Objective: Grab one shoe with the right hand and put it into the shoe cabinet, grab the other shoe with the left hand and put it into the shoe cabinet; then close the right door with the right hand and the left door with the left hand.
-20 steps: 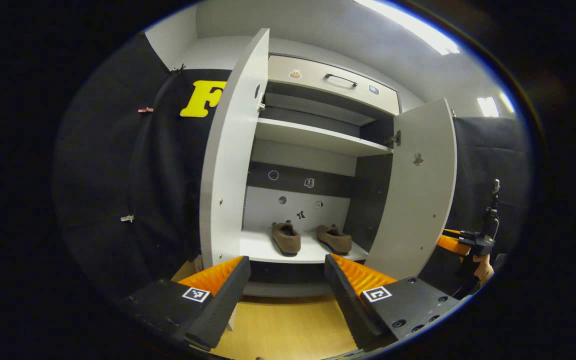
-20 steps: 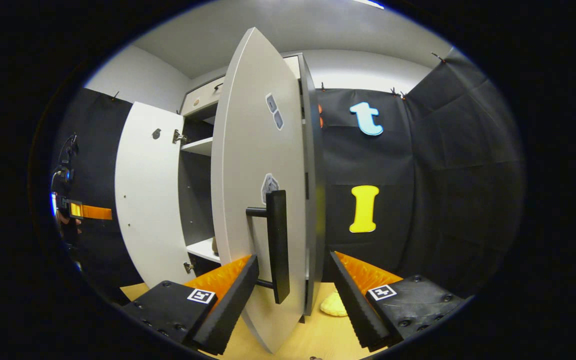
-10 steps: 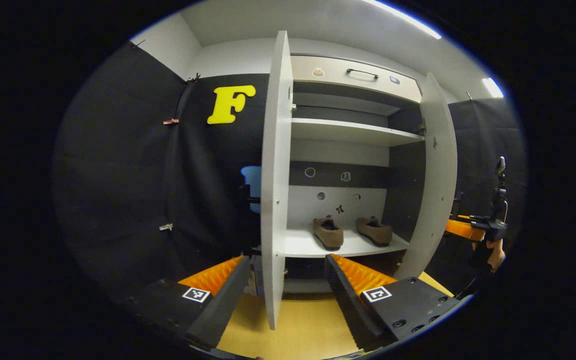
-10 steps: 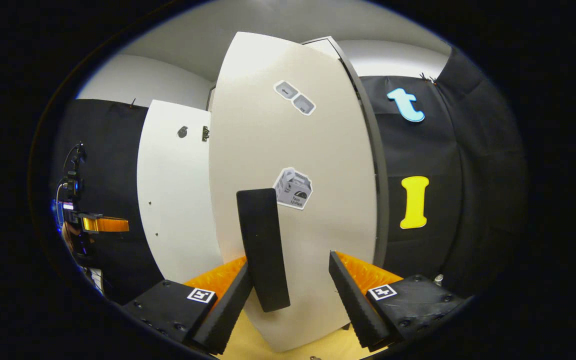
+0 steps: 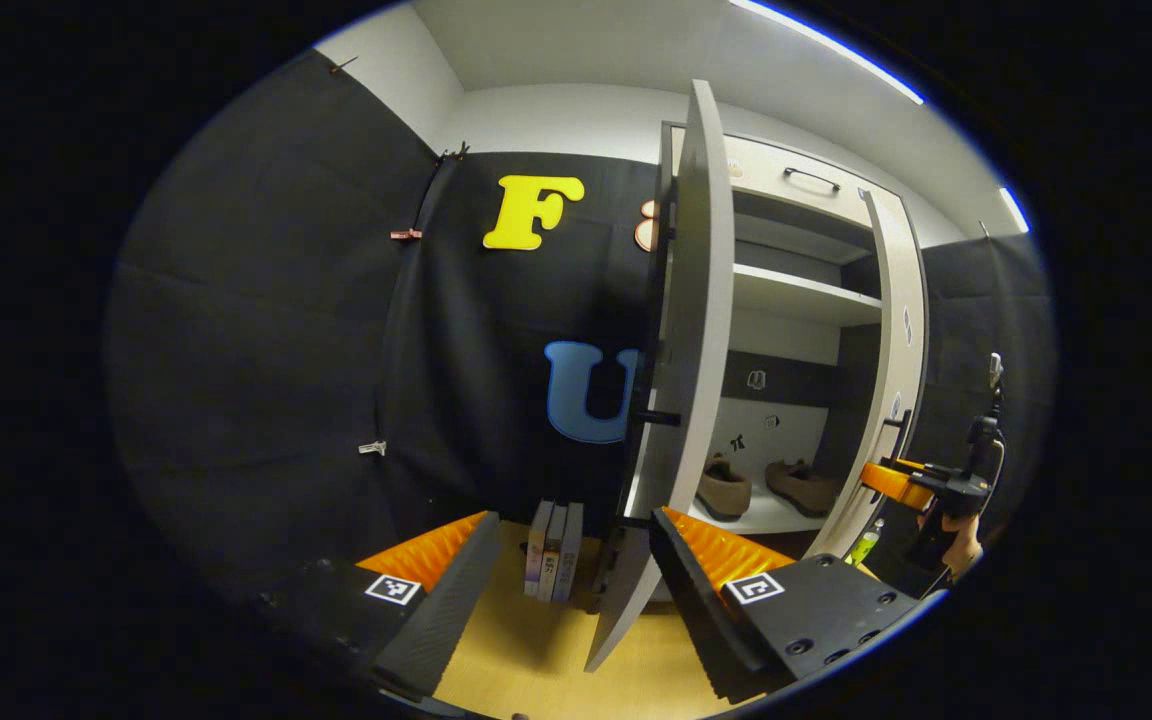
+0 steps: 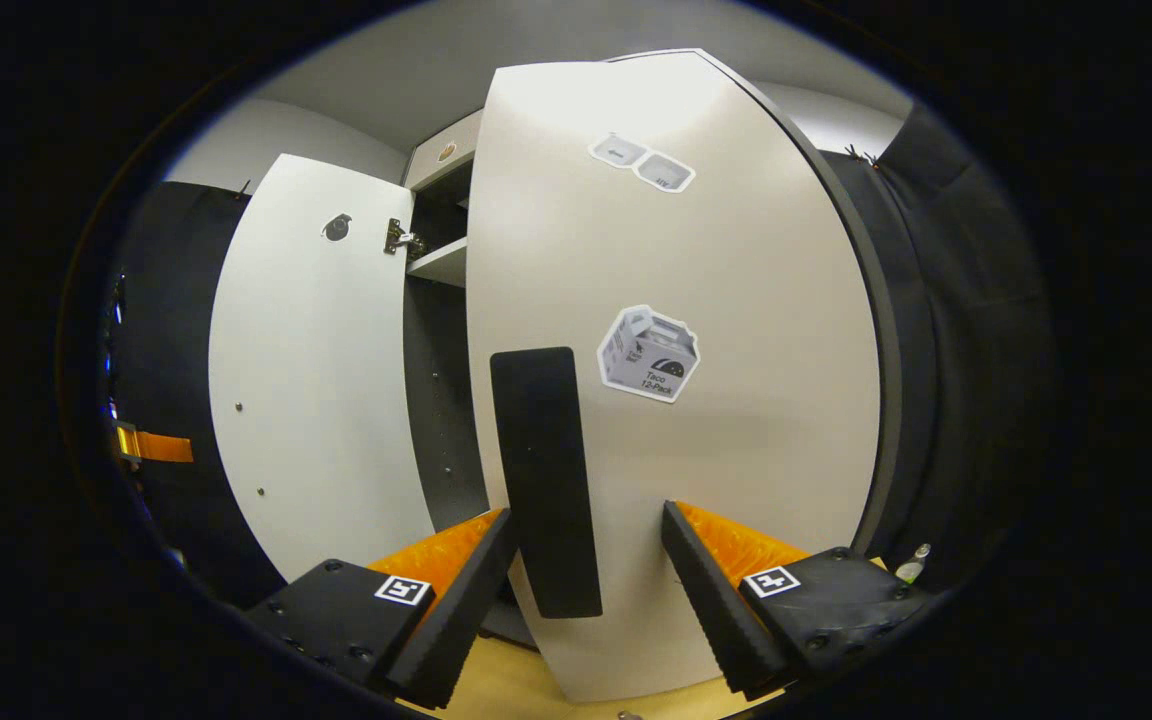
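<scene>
- Both brown shoes (image 5: pixel 761 487) already stand side by side on the lower shelf (image 5: pixel 751 518) of the shoe cabinet (image 5: pixel 796 300), so what remains is to close the two doors.
- The right tool (image 6: pixel 581 575) has its fingers apart. The vertical black handle (image 6: pixel 544 480) of the right door (image 6: pixel 716 400) stands between them, near its left finger, and it is not clear if it touches. This door seems partly swung toward the cabinet.
- The left tool (image 5: pixel 566 575) is also apart and holds nothing. The left door (image 5: pixel 681 370) is seen almost from its edge, with its lower part between the fingers; its own dark handle (image 5: pixel 641 430) is on the outer face.
- Each door is judged to be a stiff, flat board on hinges, rather light, with a smooth face. It should swing easily under a soft push.
- The best place to hold is judged to be the handle bar, or the outer face near the free edge, far from the hinges. A flat push there needs no clamping.
- A hard push may make the door hit the frame and bounce back.
- Some books (image 5: pixel 553 550) stand on the floor (image 5: pixel 536 660) behind the left door.
</scene>
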`<control>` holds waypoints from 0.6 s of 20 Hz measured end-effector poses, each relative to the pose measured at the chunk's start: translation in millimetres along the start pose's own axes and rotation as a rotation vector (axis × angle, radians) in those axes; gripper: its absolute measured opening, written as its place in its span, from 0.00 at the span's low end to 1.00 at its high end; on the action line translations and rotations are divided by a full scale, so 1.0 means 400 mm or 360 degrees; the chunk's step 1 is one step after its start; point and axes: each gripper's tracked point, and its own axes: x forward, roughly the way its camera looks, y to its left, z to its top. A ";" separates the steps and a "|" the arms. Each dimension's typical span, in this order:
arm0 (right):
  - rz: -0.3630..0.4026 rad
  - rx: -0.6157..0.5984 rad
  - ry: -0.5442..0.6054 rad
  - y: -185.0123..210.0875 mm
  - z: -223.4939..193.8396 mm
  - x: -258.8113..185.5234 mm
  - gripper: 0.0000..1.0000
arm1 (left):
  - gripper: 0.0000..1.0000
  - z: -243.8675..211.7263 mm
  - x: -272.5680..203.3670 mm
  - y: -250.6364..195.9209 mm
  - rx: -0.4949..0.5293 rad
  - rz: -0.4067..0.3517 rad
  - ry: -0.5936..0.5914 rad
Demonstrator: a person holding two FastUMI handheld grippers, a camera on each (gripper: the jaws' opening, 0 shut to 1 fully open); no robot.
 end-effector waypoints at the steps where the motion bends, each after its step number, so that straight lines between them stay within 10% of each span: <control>1: -0.0016 -0.0018 -0.0001 0.000 0.000 0.009 0.98 | 0.95 0.000 0.023 -0.003 -0.0005 -0.0027 0.0000; 12: -0.0222 -0.0118 0.0017 -0.051 0.025 -0.186 0.98 | 0.95 0.003 0.122 -0.054 0.0118 -0.0257 -0.0003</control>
